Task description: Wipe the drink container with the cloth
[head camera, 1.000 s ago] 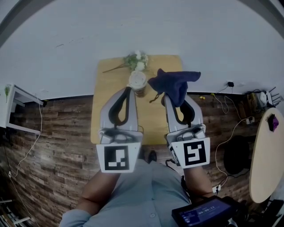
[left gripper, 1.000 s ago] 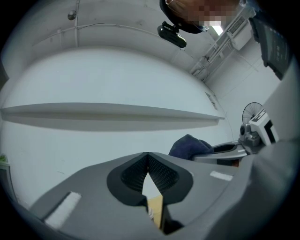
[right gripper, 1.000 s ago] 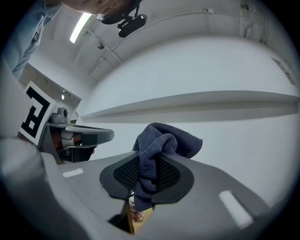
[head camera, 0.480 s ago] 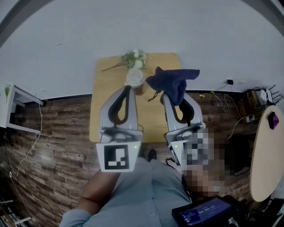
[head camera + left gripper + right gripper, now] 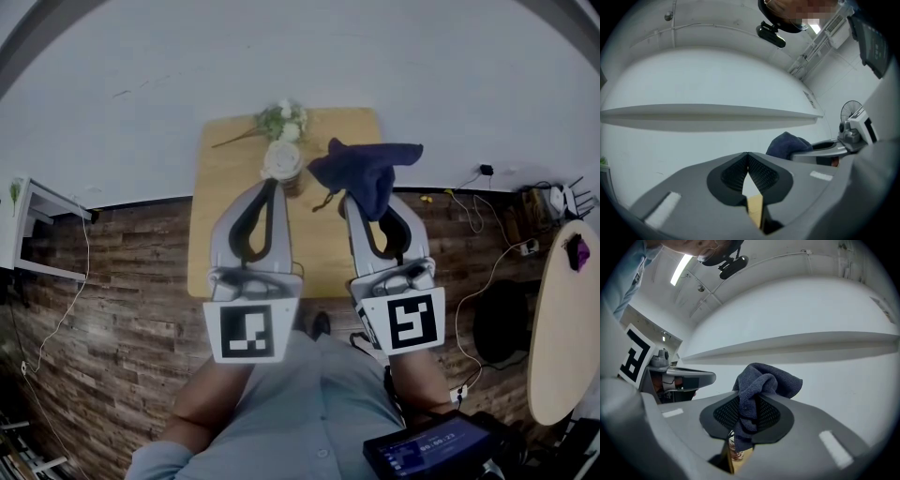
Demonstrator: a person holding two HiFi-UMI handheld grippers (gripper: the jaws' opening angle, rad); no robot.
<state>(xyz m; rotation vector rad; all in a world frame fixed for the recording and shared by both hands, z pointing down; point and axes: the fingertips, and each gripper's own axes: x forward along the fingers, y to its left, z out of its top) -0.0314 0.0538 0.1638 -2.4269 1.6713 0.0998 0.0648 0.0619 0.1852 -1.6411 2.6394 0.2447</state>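
Seen from above, the left gripper (image 5: 271, 186) is held over the wooden surface (image 5: 225, 234) with its jaws pressed together on nothing, the tips near the lidded drink container (image 5: 283, 161). The container stands at the far edge, just in front of a sprig of flowers (image 5: 281, 120). To its right, a dark blue cloth (image 5: 364, 172) is clamped, bunched, in the jaws of the right gripper (image 5: 749, 409) and raised beside the container, not touching it. Over the last second almost nothing has been altered, so wiping is judged not yet begun.
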